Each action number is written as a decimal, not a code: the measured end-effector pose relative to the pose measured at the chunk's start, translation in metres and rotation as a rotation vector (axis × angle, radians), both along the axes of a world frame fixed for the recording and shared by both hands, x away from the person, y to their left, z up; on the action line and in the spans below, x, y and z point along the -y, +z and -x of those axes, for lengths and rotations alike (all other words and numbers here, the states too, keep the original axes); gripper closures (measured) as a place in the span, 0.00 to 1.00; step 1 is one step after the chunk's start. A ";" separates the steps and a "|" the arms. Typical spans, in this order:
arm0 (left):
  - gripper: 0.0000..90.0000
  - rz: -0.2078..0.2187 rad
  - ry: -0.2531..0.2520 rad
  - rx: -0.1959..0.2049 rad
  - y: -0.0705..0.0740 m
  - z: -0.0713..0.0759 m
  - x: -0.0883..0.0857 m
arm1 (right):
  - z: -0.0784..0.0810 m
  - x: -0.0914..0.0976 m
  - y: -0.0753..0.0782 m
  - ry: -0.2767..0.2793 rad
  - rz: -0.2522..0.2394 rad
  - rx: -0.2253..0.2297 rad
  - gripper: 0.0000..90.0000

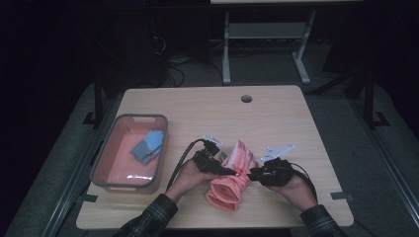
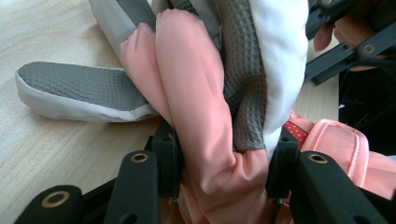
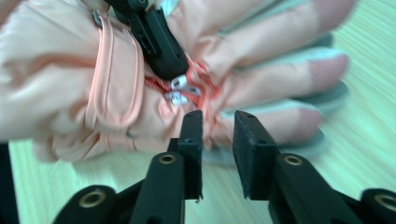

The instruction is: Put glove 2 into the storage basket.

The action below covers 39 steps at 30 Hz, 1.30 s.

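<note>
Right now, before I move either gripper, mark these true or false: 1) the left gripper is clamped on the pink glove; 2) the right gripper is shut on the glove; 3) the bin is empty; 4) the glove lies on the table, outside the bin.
1) True: the left gripper has both jaws pressed onto the pink glove.
2) False: the right gripper is open, jaws apart, just short of the glove.
3) False: the bin holds a blue cloth item.
4) True: it rests on the table, right of the bin.

A light wooden table (image 1: 276, 113) stands on grey carpet (image 1: 336, 103) in a dark room, a white metal frame (image 1: 264, 44) beyond its far edge.
</note>
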<state>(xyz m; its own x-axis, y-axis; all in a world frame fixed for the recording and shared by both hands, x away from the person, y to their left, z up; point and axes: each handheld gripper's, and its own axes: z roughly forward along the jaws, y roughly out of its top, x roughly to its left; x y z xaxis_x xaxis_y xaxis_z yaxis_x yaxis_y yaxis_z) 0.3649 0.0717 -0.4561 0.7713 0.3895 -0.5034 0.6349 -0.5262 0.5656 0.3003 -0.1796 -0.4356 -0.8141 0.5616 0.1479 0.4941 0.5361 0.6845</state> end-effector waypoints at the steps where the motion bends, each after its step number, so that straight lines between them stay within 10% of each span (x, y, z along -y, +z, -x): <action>1: 0.64 0.001 0.003 0.003 0.001 0.000 0.000 | 0.001 0.003 0.000 -0.005 -0.004 0.003 0.76; 6: 0.64 0.018 -0.001 0.000 0.003 0.000 0.000 | 0.012 0.026 -0.007 -0.080 -0.003 0.050 0.46; 15: 0.64 0.032 -0.012 0.020 0.016 0.003 -0.002 | 0.014 0.041 -0.040 -0.188 0.068 0.092 0.26; 39: 0.64 0.057 0.002 0.090 0.055 0.005 -0.020 | 0.012 0.039 -0.046 -0.202 0.033 0.116 0.16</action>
